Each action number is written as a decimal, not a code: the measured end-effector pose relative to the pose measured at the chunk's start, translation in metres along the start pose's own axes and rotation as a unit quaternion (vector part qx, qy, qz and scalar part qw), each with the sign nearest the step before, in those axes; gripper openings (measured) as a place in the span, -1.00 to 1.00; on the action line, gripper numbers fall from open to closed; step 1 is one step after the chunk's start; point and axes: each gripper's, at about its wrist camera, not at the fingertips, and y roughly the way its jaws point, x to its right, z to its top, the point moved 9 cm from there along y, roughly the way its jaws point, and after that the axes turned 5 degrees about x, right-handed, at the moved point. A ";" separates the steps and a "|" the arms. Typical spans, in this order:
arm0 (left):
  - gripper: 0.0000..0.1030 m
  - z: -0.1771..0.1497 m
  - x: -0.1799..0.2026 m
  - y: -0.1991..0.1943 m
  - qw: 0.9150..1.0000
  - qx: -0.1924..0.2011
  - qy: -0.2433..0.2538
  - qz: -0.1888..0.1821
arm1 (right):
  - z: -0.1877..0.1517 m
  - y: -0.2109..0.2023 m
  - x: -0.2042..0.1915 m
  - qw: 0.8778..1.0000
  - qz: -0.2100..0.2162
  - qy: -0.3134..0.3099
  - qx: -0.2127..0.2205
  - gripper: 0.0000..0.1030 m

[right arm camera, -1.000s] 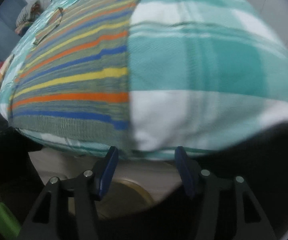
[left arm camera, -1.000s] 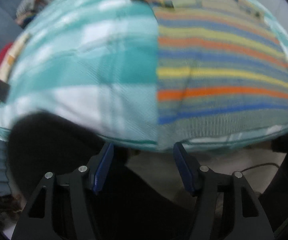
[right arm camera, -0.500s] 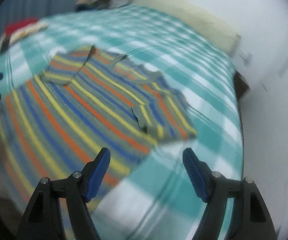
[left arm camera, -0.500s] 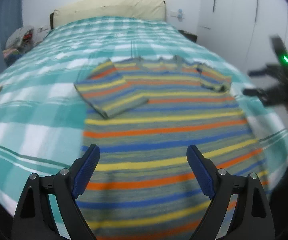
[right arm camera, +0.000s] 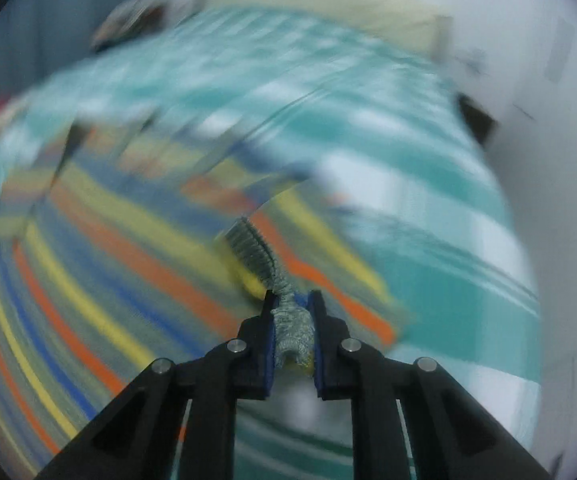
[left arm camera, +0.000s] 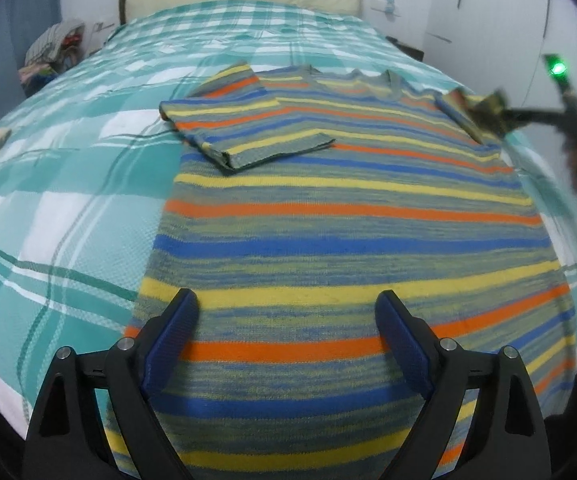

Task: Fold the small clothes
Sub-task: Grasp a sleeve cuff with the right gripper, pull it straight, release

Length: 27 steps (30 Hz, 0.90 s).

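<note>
Left gripper (left arm camera: 286,312): matte black plastic frame with triangular cut-outs in each arm, four round silver screw heads across the arms, and two dark blue ribbed pads on the fingers (left arm camera: 172,332).

Right gripper (right arm camera: 291,312): same black cut-out frame, four silver screws, blue pads lining the inner faces of the fingers (right arm camera: 317,336).

In the left wrist view the right gripper unit appears blurred at the far right, black, with a small lit green indicator lamp (left arm camera: 557,68) on top.

No text, label, brand, number or sign can be read in either view.
</note>
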 end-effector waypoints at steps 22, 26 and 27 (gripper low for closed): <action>0.87 -0.004 0.003 0.005 0.999 0.013 0.023 0.026 | -0.136 -0.055 0.191 0.914 0.025 0.405 -0.024 -0.61; 0.87 -0.006 0.002 0.003 0.999 0.014 0.022 0.026 | -0.143 -0.044 0.191 0.881 0.083 0.465 -0.027 0.07; 0.87 -0.006 0.002 0.003 0.999 0.014 0.021 0.026 | -0.143 -0.040 0.193 0.879 0.083 0.469 -0.027 0.07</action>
